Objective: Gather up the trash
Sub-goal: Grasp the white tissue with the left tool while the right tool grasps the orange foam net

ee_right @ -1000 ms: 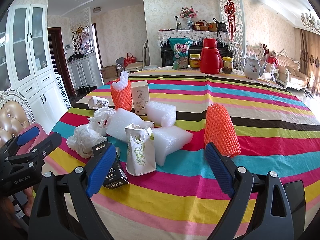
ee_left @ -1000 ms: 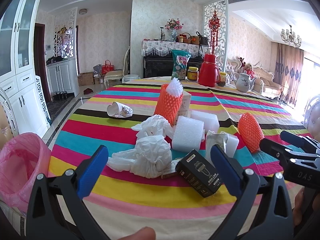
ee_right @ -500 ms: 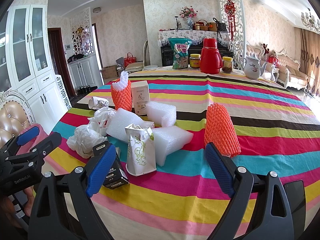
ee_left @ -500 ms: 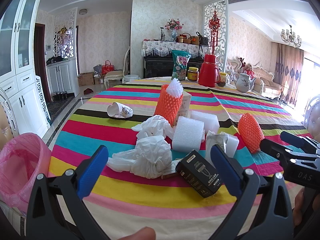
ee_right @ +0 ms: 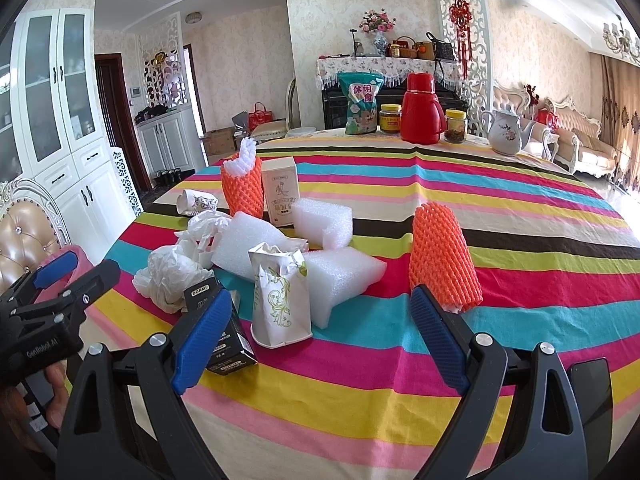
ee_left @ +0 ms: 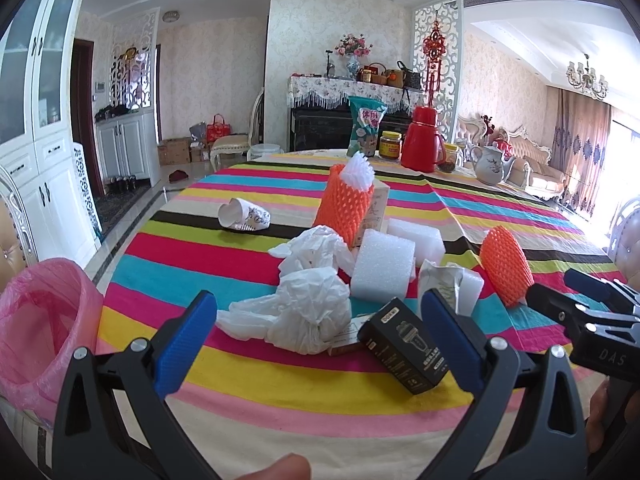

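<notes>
Trash lies on the striped tablecloth [ee_left: 240, 384]: crumpled white plastic bags [ee_left: 308, 312], a black box [ee_left: 404, 348], white foam blocks [ee_left: 382, 266], two orange foam nets [ee_left: 506, 272], a torn paper bag [ee_right: 280, 296] and a tipped paper cup [ee_left: 244, 220]. A bin with a pink liner [ee_left: 40, 320] stands left of the table. My left gripper [ee_left: 320, 336] is open and empty, just short of the plastic bags and black box. My right gripper [ee_right: 320, 340] is open and empty, before the paper bag.
At the table's far edge stand a green snack bag [ee_right: 362, 102], jars [ee_right: 390, 118], a red thermos [ee_right: 422, 108] and a white teapot [ee_right: 506, 132]. A padded chair [ee_right: 24, 240] is at the left, white cabinets [ee_left: 36, 152] behind it.
</notes>
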